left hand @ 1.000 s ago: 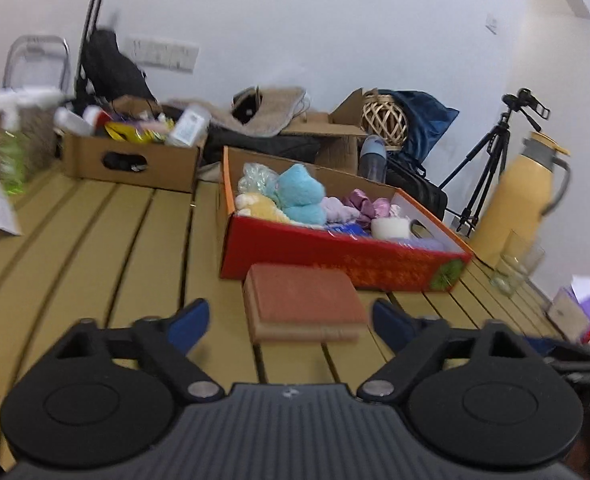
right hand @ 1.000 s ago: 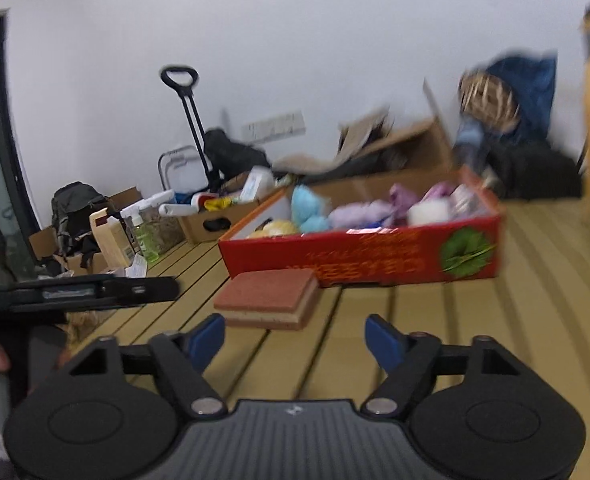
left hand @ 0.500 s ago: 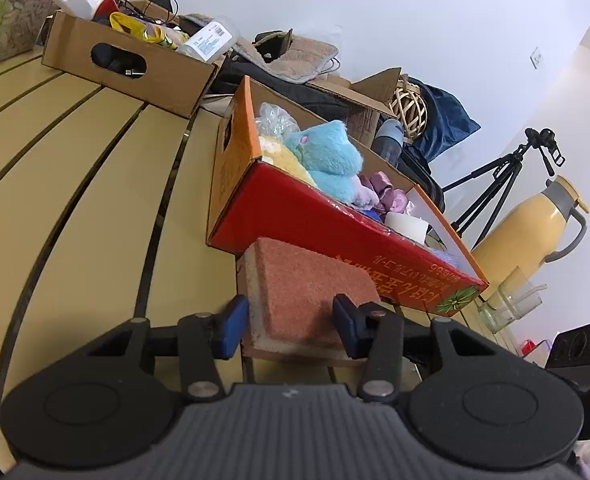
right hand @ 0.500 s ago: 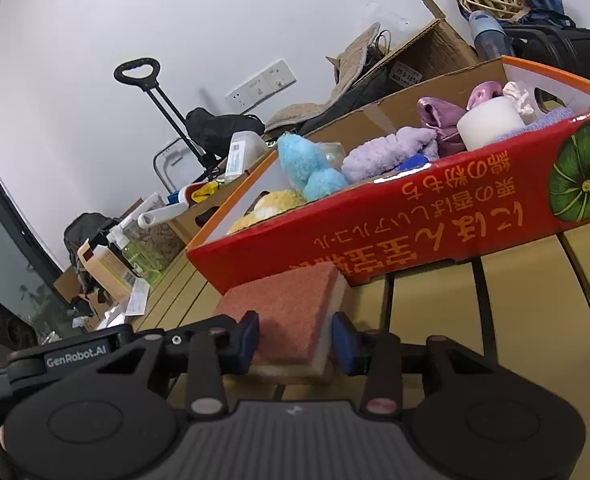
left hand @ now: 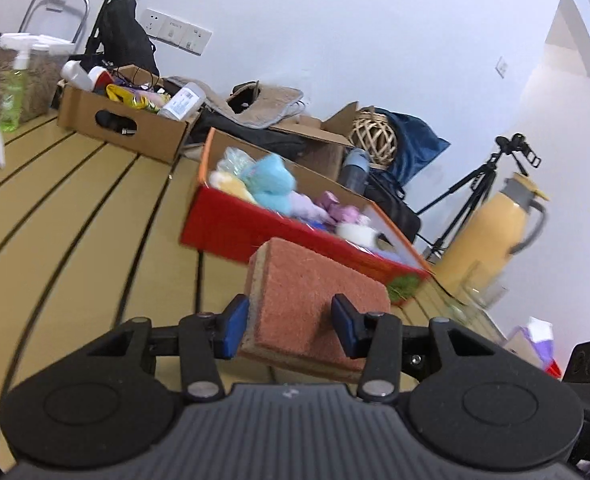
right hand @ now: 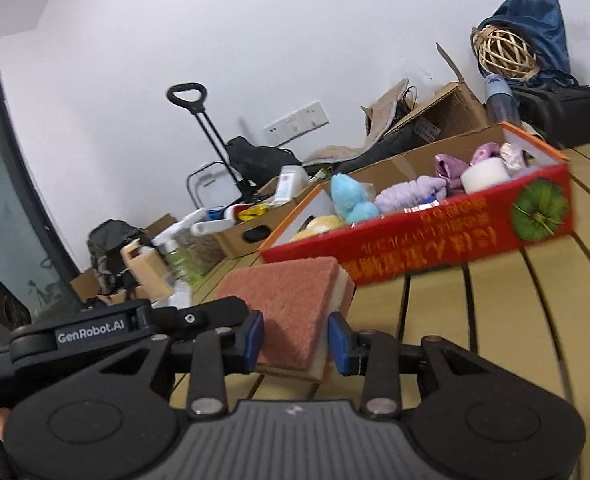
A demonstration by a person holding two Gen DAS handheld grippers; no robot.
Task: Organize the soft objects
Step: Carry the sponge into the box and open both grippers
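The left gripper (left hand: 289, 326) squeezed one end of the red sponge (left hand: 311, 300). The right gripper (right hand: 295, 338) squeezed the other end, so both held the same sponge. It was tilted above the yellow counter (left hand: 75, 220), just in front of the red box (right hand: 455, 228). The box sat on the counter, full of soft toys (left hand: 269, 184) and cloths.

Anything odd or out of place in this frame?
Yes: both the left gripper and the right gripper have just closed on one sponge, lifted and tilted off the table, outside the red box.
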